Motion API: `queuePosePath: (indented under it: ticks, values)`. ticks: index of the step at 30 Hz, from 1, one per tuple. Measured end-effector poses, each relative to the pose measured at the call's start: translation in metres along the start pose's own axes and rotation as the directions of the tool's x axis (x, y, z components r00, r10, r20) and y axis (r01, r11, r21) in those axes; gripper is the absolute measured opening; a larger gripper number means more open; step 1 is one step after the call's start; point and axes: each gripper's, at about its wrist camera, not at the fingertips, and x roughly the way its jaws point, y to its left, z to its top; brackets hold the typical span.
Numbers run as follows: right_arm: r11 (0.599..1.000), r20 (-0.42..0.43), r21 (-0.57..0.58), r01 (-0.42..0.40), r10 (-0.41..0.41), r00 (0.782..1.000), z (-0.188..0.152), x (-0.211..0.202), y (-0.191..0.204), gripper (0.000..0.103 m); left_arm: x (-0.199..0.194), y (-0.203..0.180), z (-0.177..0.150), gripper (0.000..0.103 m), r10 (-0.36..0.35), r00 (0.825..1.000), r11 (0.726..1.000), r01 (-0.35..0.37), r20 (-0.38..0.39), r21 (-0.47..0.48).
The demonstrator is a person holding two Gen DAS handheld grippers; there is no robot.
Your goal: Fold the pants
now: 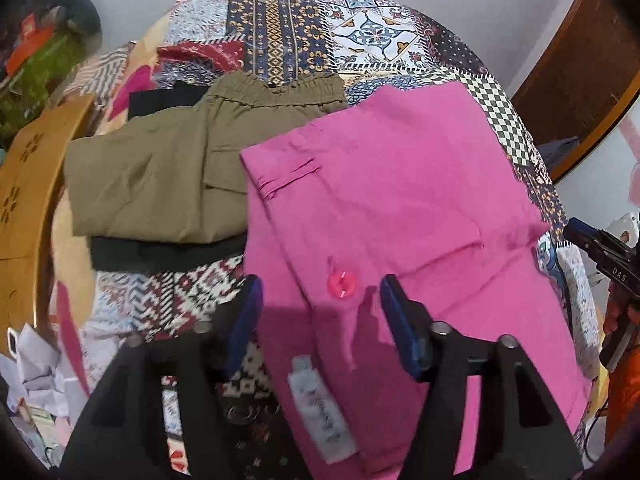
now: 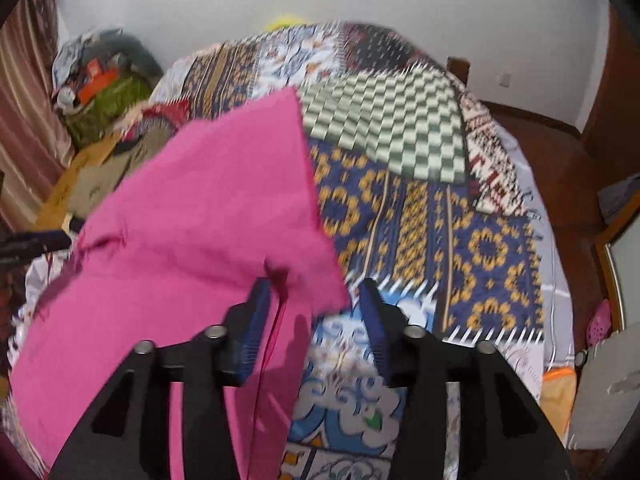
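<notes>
The pink pants (image 1: 400, 200) lie folded on the patterned bedspread (image 1: 360, 36), waistband with a pink button (image 1: 342, 285) and white label (image 1: 320, 408) nearest me. My left gripper (image 1: 318, 312) is open, its blue pads (image 1: 248, 312) straddling the waistband just above the cloth. In the right wrist view the pink pants (image 2: 192, 220) fill the left half. My right gripper (image 2: 312, 304) is open over the pants' right corner, with a loose pink thread beside the left pad (image 2: 256, 320). The right gripper also shows at the left wrist view's right edge (image 1: 596, 248).
Folded olive pants (image 1: 168, 176) lie on black garments (image 1: 160, 256) left of the pink pants. A yellow wooden piece (image 1: 28, 184) stands at the left bed edge. Clutter and bags (image 2: 100, 84) sit at the far left. The bedspread (image 2: 440, 216) lies to the right, with a wooden floor (image 2: 560, 168) beyond.
</notes>
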Motion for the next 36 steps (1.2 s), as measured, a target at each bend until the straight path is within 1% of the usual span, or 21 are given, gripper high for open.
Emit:
queuePosePath:
  ticks: [3, 4, 6, 7, 8, 9, 12, 14, 16, 18, 21, 22, 25, 29, 33, 34, 35, 36]
  values:
    - [1.000, 0.006, 0.019, 0.004, -0.004, 1.000, 0.010, 0.014, -0.002, 0.044, 0.017, -0.002, 0.009, 0.066, -0.006, 0.999, 1.000, 0.006, -0.034, -0.015]
    - [1.000, 0.001, 0.027, 0.003, -0.003, 1.000, 0.010, 0.019, -0.003, 0.044, 0.025, -0.003, 0.011, 0.066, -0.014, 0.998, 1.000, 0.013, -0.062, -0.018]
    - [0.999, -0.027, 0.050, -0.008, 0.009, 1.000, 0.008, 0.034, -0.004, 0.044, 0.034, -0.006, 0.012, 0.066, -0.022, 0.995, 1.000, 0.020, -0.092, -0.018]
    - [0.998, -0.046, 0.061, -0.014, 0.016, 0.999, 0.009, 0.041, -0.003, 0.044, 0.039, -0.007, 0.012, 0.065, -0.043, 0.993, 0.999, 0.041, -0.108, -0.023]
    - [0.997, -0.068, 0.074, -0.027, 0.032, 0.997, 0.009, 0.050, -0.002, 0.044, 0.041, -0.006, 0.011, 0.062, -0.060, 0.991, 0.998, 0.057, -0.116, -0.026]
    - [0.996, -0.082, 0.084, -0.044, 0.050, 0.995, 0.009, 0.057, -0.002, 0.044, 0.044, -0.007, 0.010, 0.061, -0.069, 0.990, 0.997, 0.066, -0.123, -0.029]
    - [0.989, -0.140, 0.106, -0.102, 0.116, 0.983, 0.005, 0.075, 0.002, 0.043, 0.045, -0.011, 0.006, 0.060, -0.051, 0.993, 0.999, 0.051, -0.108, -0.002]
    - [0.991, -0.126, 0.091, -0.097, 0.108, 0.986, 0.002, 0.077, 0.006, 0.036, 0.043, -0.013, 0.004, 0.057, -0.040, 0.995, 0.999, 0.041, -0.092, 0.012]
    - [0.995, -0.117, 0.061, -0.082, 0.089, 0.989, 0.002, 0.075, 0.011, 0.019, 0.041, -0.013, 0.003, 0.053, -0.030, 0.997, 0.999, 0.031, -0.078, 0.013]
    - [0.997, -0.115, 0.040, -0.065, 0.069, 0.991, 0.002, 0.072, 0.015, 0.011, 0.038, -0.014, 0.002, 0.051, -0.003, 0.999, 1.000, 0.004, -0.051, 0.021]
    - [0.999, -0.115, -0.006, -0.038, 0.037, 0.993, 0.002, 0.075, 0.024, 0.008, 0.041, -0.023, -0.002, 0.051, 0.064, 0.998, 0.995, -0.061, -0.026, 0.080]
    - [0.999, -0.115, -0.012, -0.030, 0.029, 0.993, 0.003, 0.077, 0.027, 0.007, 0.041, -0.028, -0.003, 0.051, 0.093, 0.996, 0.991, -0.091, -0.015, 0.100]
    - [0.999, -0.117, -0.039, 0.001, -0.006, 0.993, 0.003, 0.081, 0.034, 0.007, 0.040, -0.027, -0.003, 0.051, 0.117, 0.993, 0.988, -0.116, -0.006, 0.101]
    - [0.998, -0.130, -0.060, 0.013, -0.021, 0.991, 0.005, 0.083, 0.029, 0.007, 0.040, -0.019, -0.005, 0.051, 0.096, 0.995, 0.994, -0.094, -0.017, 0.061]
    - [0.999, -0.155, -0.045, 0.001, -0.008, 0.988, 0.007, 0.081, 0.026, 0.007, 0.035, -0.019, -0.003, 0.053, 0.071, 0.995, 0.995, -0.066, -0.063, 0.081]
    - [0.999, -0.159, -0.041, -0.001, -0.005, 0.987, 0.005, 0.077, 0.023, 0.011, 0.030, -0.015, -0.003, 0.053, 0.058, 0.995, 0.996, -0.052, -0.080, 0.075]
    - [0.999, -0.165, -0.039, -0.007, 0.000, 0.986, 0.003, 0.072, 0.020, 0.012, 0.025, -0.012, -0.004, 0.054, 0.052, 0.995, 0.997, -0.047, -0.081, 0.068]
    - [0.999, -0.172, -0.041, -0.007, 0.000, 0.985, 0.002, 0.067, 0.019, 0.016, 0.020, -0.008, -0.005, 0.054, 0.045, 0.996, 0.997, -0.040, -0.076, 0.061]
